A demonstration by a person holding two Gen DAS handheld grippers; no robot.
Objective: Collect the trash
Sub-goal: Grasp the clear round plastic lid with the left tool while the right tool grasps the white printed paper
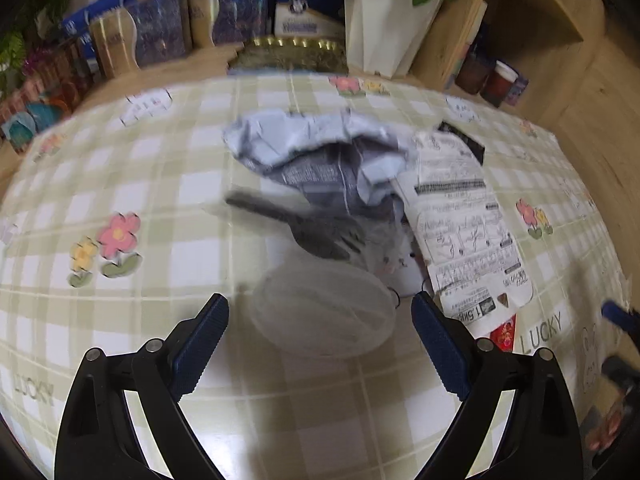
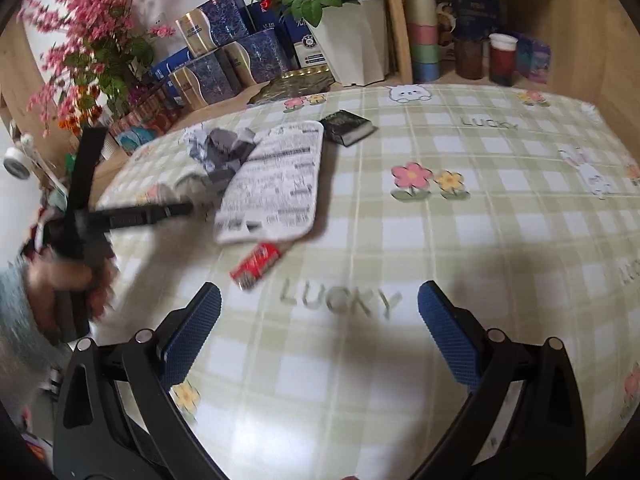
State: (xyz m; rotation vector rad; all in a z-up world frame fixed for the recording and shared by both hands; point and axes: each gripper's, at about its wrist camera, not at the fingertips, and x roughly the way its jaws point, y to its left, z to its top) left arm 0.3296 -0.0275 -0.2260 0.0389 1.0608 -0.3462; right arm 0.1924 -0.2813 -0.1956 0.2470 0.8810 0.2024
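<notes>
1. Checked tablecloth point(image 2: 460, 240) printed "LUCKY".
2. Flat printed packet point(image 1: 460, 216), at 1 o'clock from left gripper point(image 1: 320, 344), marked "1.5kg".
3. Clear lid point(image 1: 324, 312) between widely spread left jaws.
4. Red wrapper point(image 2: 258, 264) at 11 o'clock from right gripper point(image 2: 320, 336), jaws spread; fully shown only there.

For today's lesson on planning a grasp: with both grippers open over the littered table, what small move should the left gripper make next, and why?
Probably ease the left gripper forward and down to close on the translucent plastic lid. Its fingers are spread wide, holding nothing, and the lid lies right between them, nearer than the crumpled wrapper behind.
</notes>
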